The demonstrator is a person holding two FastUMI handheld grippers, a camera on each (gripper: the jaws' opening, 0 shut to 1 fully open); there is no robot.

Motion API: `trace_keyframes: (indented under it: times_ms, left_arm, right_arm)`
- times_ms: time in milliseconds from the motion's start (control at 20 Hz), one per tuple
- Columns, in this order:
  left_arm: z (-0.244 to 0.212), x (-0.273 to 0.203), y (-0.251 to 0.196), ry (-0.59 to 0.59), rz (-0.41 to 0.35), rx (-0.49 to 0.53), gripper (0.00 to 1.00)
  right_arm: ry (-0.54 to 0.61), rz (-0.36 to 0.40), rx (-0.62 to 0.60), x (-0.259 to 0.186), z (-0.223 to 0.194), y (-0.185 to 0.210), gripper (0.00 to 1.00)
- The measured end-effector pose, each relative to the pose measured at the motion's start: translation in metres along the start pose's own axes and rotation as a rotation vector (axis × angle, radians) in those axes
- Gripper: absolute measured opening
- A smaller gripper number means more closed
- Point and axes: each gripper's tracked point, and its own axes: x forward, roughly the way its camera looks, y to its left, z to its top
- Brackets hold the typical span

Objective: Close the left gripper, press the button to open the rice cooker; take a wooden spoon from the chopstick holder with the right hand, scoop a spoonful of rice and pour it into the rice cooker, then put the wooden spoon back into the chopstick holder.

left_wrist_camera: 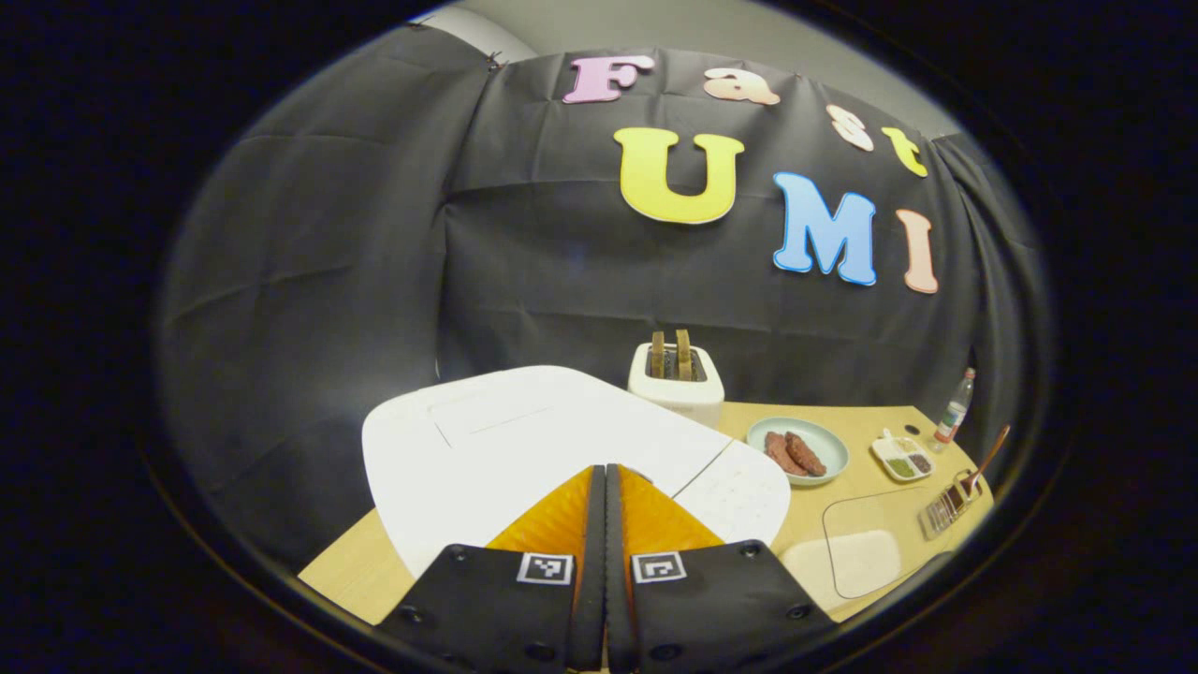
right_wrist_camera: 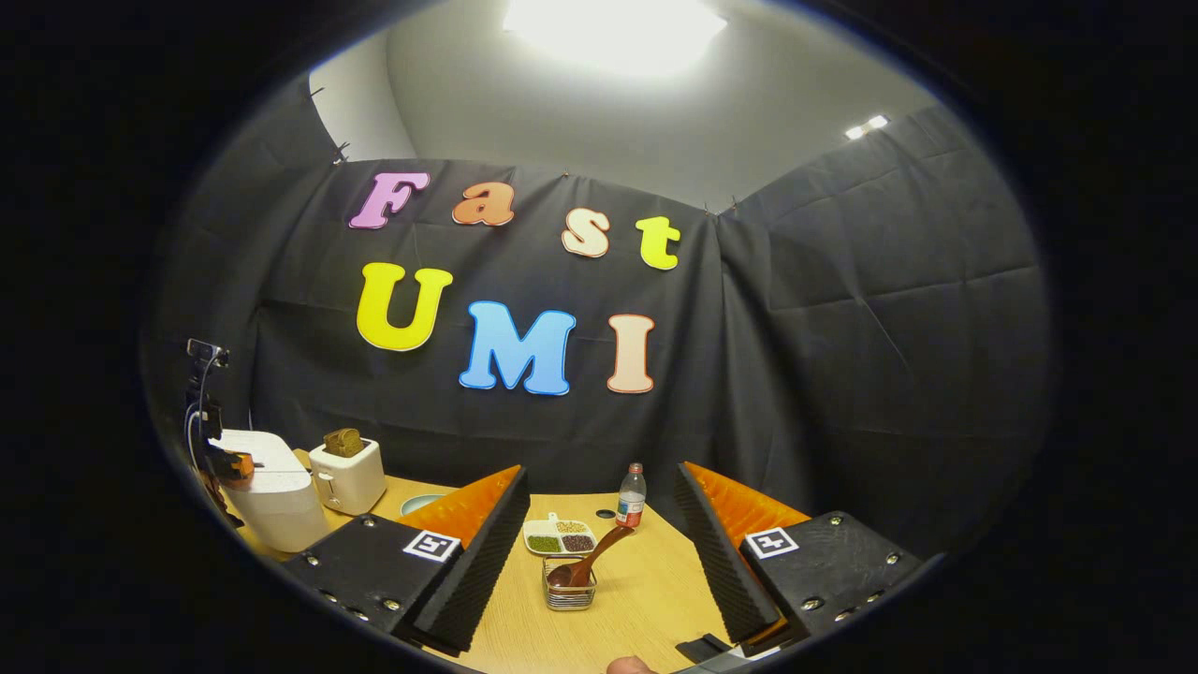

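Hovering over rice cooker (left_wrist_camera: pixel 524 440) lid, left gripper (left_wrist_camera: pixel 604 477) fingers pressed together, ready for button. Further right: wooden spoon (right_wrist_camera: pixel 590 560) in chopstick holder (right_wrist_camera: pixel 569 592), framed between wide-apart fingers of right gripper (right_wrist_camera: pixel 599 534). Risk: off-centre press slipping off button, lid staying latched.

The left gripper view is taken from just above the white rice cooker (left_wrist_camera: pixel 524 440), very near its lid, looking along the closed fingers (left_wrist_camera: pixel 605 524) toward the cloth wall and rightward over the counter (left_wrist_camera: pixel 842 426). The right gripper view is set farther back and lower, facing the wall between its spread fingers (right_wrist_camera: pixel 487 529), with the chopstick holder (right_wrist_camera: pixel 570 585) close ahead. Shared by both views are the rice cooker, the toaster (left_wrist_camera: pixel 676 379), the bottle (left_wrist_camera: pixel 953 409), the divided dish (left_wrist_camera: pixel 904 459) and the chopstick holder.
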Motion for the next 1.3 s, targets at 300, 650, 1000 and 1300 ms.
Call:
trace_keyframes:
  times_ms: [300,650,1000,1300]
  left_arm:
    - [0.022,-0.009,0.004,-0.049,0.049,-0.005,0.09]
    - [0.087,-0.040,0.012,-0.178,0.135,0.039,0.12]
    - [0.139,-0.101,-0.009,-0.316,0.154,0.029,0.09]
    - [0.171,-0.165,-0.047,-0.422,0.133,0.027,0.09]
  right_arm:
    - [-0.018,0.025,-0.008,0.004,0.002,-0.008,0.95]
    - [-0.026,0.054,0.046,0.020,0.001,-0.027,0.95]
    - [-0.025,0.114,0.084,0.045,-0.008,-0.035,0.95]
    - [-0.008,0.156,0.120,0.081,-0.022,-0.044,0.95]
